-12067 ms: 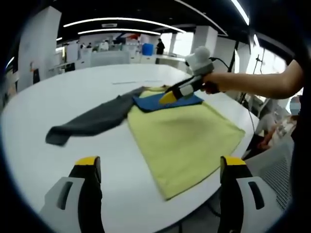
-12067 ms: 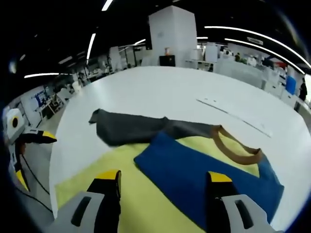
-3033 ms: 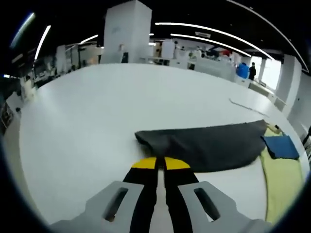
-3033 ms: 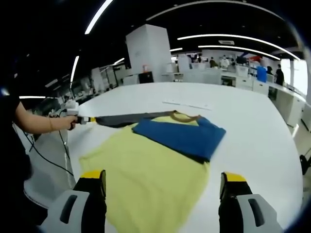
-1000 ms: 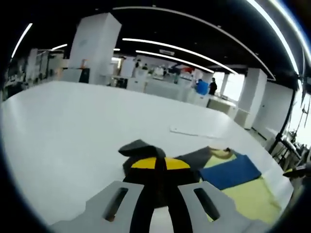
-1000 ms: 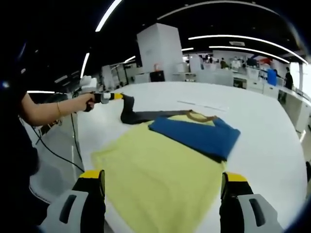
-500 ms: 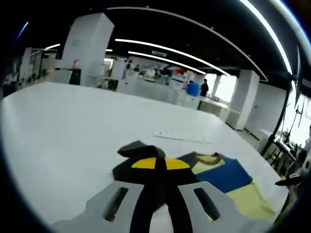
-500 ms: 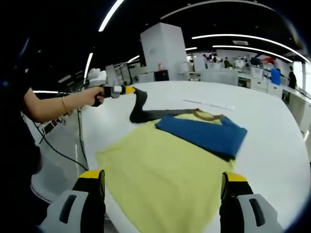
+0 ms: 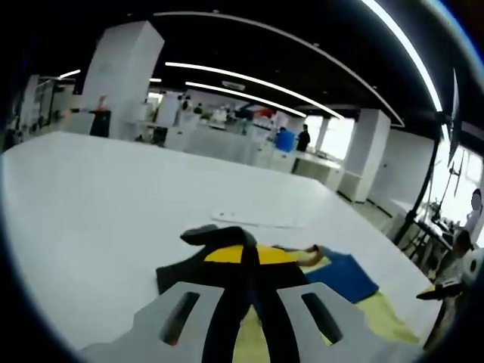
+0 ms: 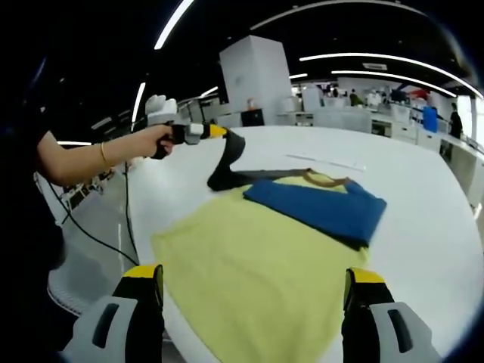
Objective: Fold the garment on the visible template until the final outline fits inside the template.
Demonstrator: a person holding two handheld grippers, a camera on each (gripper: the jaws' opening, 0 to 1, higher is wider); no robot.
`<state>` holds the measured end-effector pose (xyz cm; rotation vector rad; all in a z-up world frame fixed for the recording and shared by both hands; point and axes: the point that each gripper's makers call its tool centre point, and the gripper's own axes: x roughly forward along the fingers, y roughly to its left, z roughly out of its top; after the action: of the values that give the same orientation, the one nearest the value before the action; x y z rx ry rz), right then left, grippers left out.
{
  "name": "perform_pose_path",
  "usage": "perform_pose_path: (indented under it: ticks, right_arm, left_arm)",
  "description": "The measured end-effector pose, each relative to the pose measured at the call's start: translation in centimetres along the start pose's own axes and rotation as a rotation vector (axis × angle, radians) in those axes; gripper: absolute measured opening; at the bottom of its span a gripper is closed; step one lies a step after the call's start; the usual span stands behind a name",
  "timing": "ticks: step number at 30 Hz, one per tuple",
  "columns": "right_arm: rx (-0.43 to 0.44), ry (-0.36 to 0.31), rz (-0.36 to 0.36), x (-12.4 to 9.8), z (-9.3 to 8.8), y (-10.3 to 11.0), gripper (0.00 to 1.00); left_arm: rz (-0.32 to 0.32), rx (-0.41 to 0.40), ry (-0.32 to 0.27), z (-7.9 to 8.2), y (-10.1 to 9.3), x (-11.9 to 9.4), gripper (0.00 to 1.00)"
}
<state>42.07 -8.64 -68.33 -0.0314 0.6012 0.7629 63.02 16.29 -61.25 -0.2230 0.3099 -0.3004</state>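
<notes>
White round tabletop (image 10: 423, 189) carries the yellow garment (image 10: 249, 265), its blue sleeve (image 10: 318, 208) folded across. The left hand-held gripper (image 10: 219, 133) pinches the dark grey sleeve (image 10: 225, 170), lifted; next I judge it lays this inward. The right hand-held gripper (image 10: 253, 291) is spread, holding nothing.

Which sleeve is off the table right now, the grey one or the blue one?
The grey sleeve: the left gripper holds its end lifted. The blue sleeve lies folded flat across the yellow garment.
</notes>
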Motion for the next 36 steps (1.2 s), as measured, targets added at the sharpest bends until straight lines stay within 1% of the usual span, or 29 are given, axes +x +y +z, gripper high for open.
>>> perform_pose_path:
  ticks: [5, 10, 16, 20, 23, 27, 30, 36]
  right_arm:
    - [0.004, -0.001, -0.002, -0.1, -0.1, 0.0, 0.99]
    - [0.011, 0.004, -0.01, -0.1, -0.4, -0.4, 0.99]
    - [0.012, 0.003, -0.026, -0.4, -0.4, -1.0, 0.99]
    - [0.017, 0.005, -0.033, -0.4, -0.5, -1.2, 0.99]
    - [0.019, 0.009, -0.035, -0.4, -0.6, -1.2, 0.99]
    - [0.027, 0.017, -0.039, -0.5, -0.9, -1.3, 0.99]
    - [0.032, 0.022, -0.045, -0.6, -1.1, -1.4, 0.99]
    - [0.042, 0.026, -0.063, -0.9, -1.3, -1.9, 0.99]
  left_arm:
    - [-0.039, 0.015, -0.011, 0.4, -2.0, 0.9, 0.01]
    - [-0.062, 0.025, -0.02, 0.8, -3.4, 1.7, 0.01]
    - [-0.104, 0.017, -0.016, 0.8, -5.4, 2.7, 0.01]
    - [-0.134, 0.017, -0.022, 1.2, -6.9, 3.5, 0.01]
    - [-0.18, -0.002, -0.047, 1.7, -8.4, 4.1, 0.01]
    - [-0.205, 0.0, -0.042, 1.5, -10.0, 5.0, 0.01]
    - [-0.227, 0.003, -0.03, 1.1, -11.2, 5.6, 0.01]
    - [-0.258, 0.013, -0.004, 0.0, -12.7, 6.6, 0.01]
